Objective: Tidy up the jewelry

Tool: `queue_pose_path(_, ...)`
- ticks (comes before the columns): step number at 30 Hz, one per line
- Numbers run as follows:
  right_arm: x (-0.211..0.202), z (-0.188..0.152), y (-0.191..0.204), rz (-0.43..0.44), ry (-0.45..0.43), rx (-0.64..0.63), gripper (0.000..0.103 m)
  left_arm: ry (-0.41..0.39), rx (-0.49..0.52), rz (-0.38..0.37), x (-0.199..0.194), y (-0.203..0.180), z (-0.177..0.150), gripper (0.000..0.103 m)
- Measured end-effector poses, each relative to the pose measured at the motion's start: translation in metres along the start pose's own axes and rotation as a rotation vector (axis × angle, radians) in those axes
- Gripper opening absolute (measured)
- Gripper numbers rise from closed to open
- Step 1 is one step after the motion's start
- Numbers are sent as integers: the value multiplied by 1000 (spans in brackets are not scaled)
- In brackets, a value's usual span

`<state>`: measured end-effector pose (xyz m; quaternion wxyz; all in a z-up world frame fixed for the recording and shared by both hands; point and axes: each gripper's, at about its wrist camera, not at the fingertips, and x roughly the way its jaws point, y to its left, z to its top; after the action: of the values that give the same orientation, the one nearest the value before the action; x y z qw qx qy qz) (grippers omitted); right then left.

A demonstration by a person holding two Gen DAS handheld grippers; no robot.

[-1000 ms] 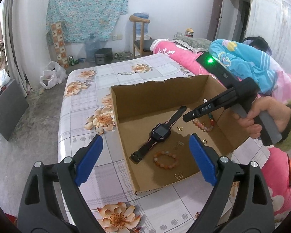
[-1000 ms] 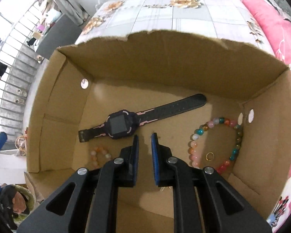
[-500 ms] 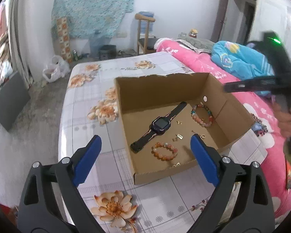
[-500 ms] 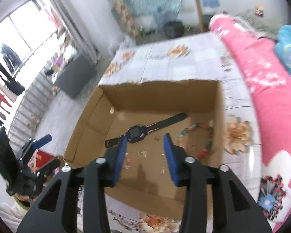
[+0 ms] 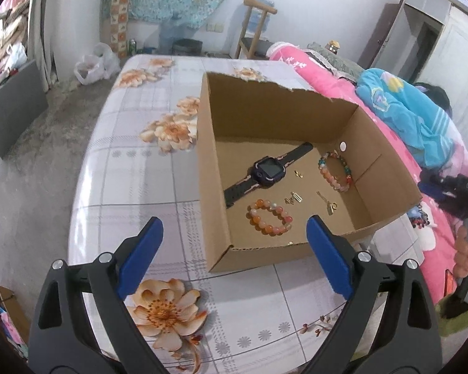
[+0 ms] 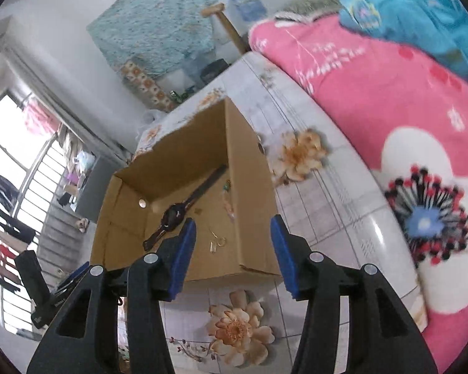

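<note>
From the left wrist, the left tool (image 5: 234, 255) hangs spread wide and empty over the bench (image 5: 134, 168), just short of the cardboard box (image 5: 213, 187). Inside lie a black watch (image 5: 266, 174), an orange bead bracelet (image 5: 270, 220) and a multicolour bracelet (image 5: 335, 171). From the right wrist, the right tool (image 6: 232, 255) is likewise parted and empty, near the box's (image 6: 252, 212) corner; the watch (image 6: 177, 215) shows inside.

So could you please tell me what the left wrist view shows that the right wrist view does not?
Only the left wrist view shows the orange bead bracelet and all of the multicoloured bracelet, which the box wall mostly hides from the right. Only the right wrist view shows the window and the pink blanket's large flower. Both show the cardboard box, the black watch, the gold pieces near and an open claw: left, right.
</note>
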<state>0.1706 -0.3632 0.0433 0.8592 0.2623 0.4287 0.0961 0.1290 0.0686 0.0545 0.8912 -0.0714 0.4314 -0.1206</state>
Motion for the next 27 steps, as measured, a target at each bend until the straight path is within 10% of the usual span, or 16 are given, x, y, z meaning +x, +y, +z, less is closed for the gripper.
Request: queue_pose_path(27,14,-8,-7,18,37,-19,59,31,-20,-11,12,-29,-1,90)
